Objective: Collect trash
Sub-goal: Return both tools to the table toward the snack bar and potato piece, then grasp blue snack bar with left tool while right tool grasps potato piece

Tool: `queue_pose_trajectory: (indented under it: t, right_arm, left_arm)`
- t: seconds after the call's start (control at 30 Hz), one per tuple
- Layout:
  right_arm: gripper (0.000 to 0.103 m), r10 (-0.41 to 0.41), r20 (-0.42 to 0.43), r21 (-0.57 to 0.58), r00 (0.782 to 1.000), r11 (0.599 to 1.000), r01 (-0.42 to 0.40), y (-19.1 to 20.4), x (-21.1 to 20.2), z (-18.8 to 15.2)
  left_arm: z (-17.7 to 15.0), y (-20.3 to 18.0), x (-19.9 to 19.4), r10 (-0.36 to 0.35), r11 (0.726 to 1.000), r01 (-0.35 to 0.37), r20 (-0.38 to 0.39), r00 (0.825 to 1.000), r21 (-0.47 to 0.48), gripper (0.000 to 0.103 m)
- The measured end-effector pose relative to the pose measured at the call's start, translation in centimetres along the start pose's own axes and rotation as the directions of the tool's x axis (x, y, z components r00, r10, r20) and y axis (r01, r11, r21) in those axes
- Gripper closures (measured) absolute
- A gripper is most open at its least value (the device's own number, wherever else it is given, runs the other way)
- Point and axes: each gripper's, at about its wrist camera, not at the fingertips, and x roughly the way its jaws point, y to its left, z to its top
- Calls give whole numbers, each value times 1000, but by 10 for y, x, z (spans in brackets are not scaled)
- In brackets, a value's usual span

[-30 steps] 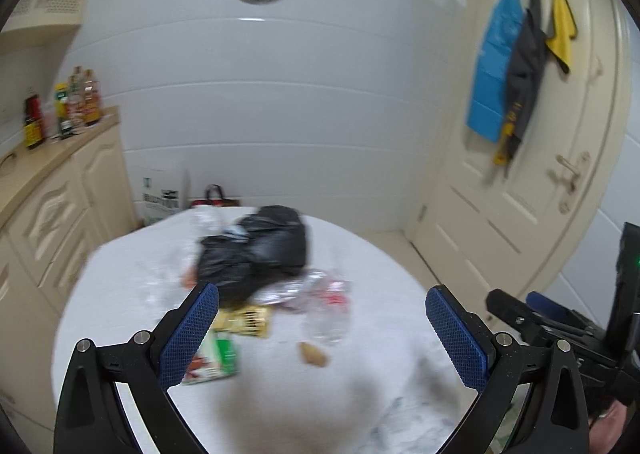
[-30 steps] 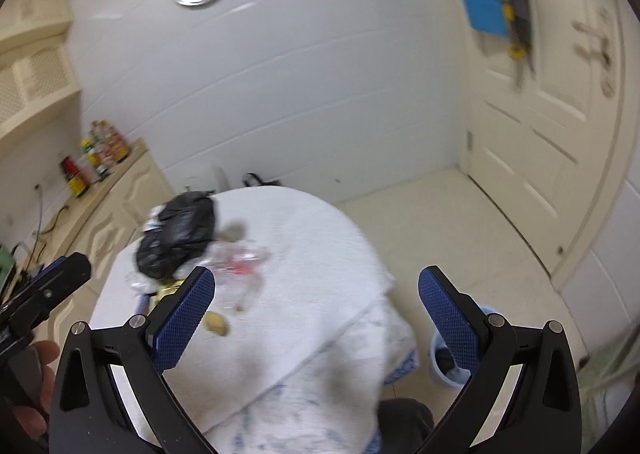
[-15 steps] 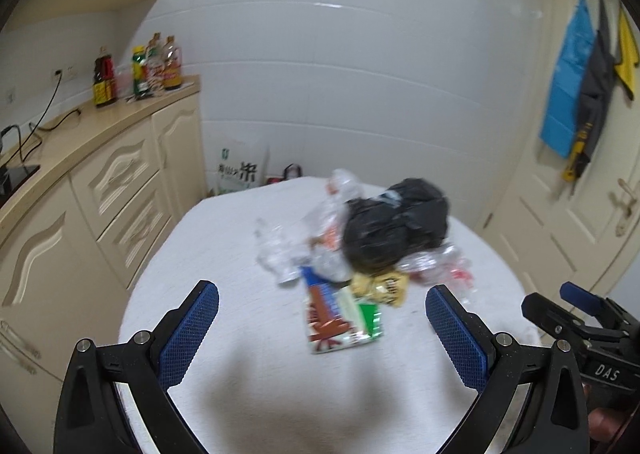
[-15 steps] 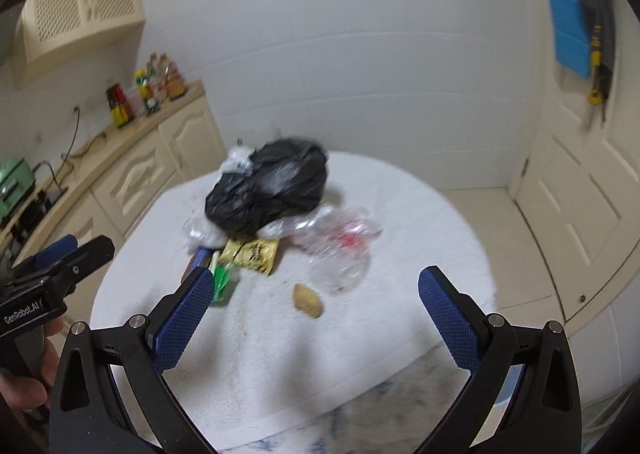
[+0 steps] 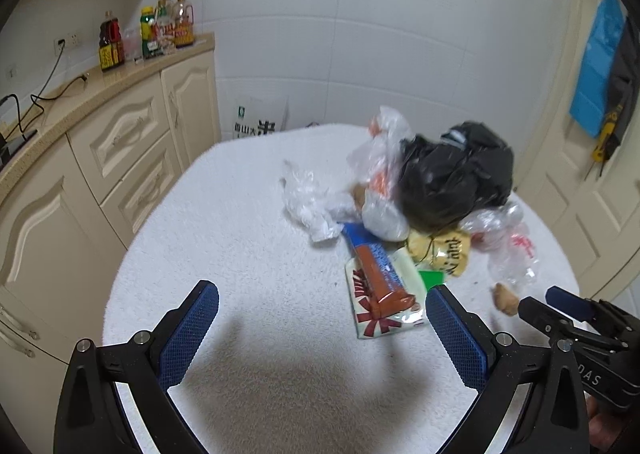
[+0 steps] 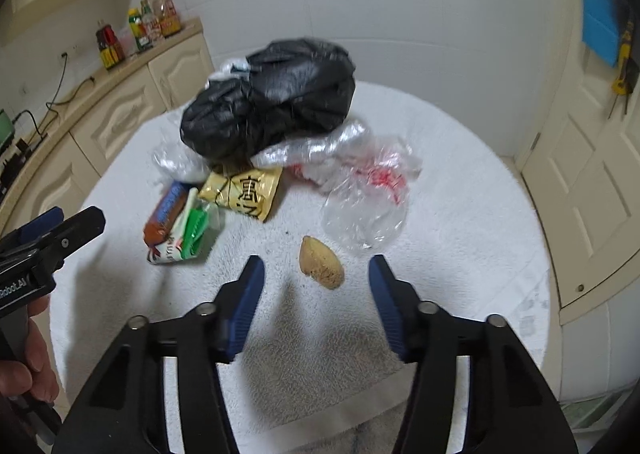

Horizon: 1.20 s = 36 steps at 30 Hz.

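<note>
Trash pile sits on the round table's white cloth [image 6: 460, 190], toward the far side from me. Closest bit: a small tan lump [image 6: 322, 263], prob. a food scrap, lying alone on the cloth. My right gripper [image 6: 316, 274] hangs over it w/ fingers spread, one pad each side of the lump, neither touching it. Just past that, a crumpled clear bag w/ red print [image 6: 366, 190]. Left of it a yellow snack packet [image 6: 244, 190] w/ black characters, touching the big black trash bag [image 6: 272, 98] that lies behind it. Further left, a red-blue wrapper [image 5: 378, 270] lies on top of a white-green pouch [image 5: 384, 318]. More clear plastic [image 5: 306, 198] + a white bag w/ orange print [image 5: 380, 182] lean against the black bag's left side.

My left gripper [image 5: 320, 328] is wide open, holding nothing, over bare cloth nearer me; its right pad is near the pouch.

Beyond: cream cabinets [image 5: 120, 142] on the left, sauce bottles [image 5: 160, 30] on the counter, door [image 6: 592, 158] on the right.
</note>
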Motion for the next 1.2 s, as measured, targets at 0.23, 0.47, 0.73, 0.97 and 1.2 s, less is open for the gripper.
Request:
queue_pose_trajectory:
  t: [0.23, 0.47, 0.73, 0.97, 1.2]
  right_arm:
    - [64, 39, -43, -8, 998, 999, -40, -2, 23, 3]
    - [73, 41, -61, 2, 997, 999, -41, -8, 38, 7]
    - [80, 45, -51, 17, 998, 999, -44, -16, 41, 3]
    - [80, 113, -42, 38, 993, 993, -111, -21, 30, -5]
    - [80, 140, -15, 37, 990, 989, -140, -19, 12, -11]
  left_arm:
    - [21, -3, 49, -2, 1000, 3, -45, 999, 21, 1]
    - [40, -3, 103, -8, 1000, 11, -106, 994, 24, 13]
    - [68, 1, 150, -100, 995, 101, -176, 979, -3, 75]
    - [75, 4, 160, -151, 988, 156, -178, 972, 11, 87]
    - [67, 11, 150, -133, 991, 136, -140, 981, 14, 87]
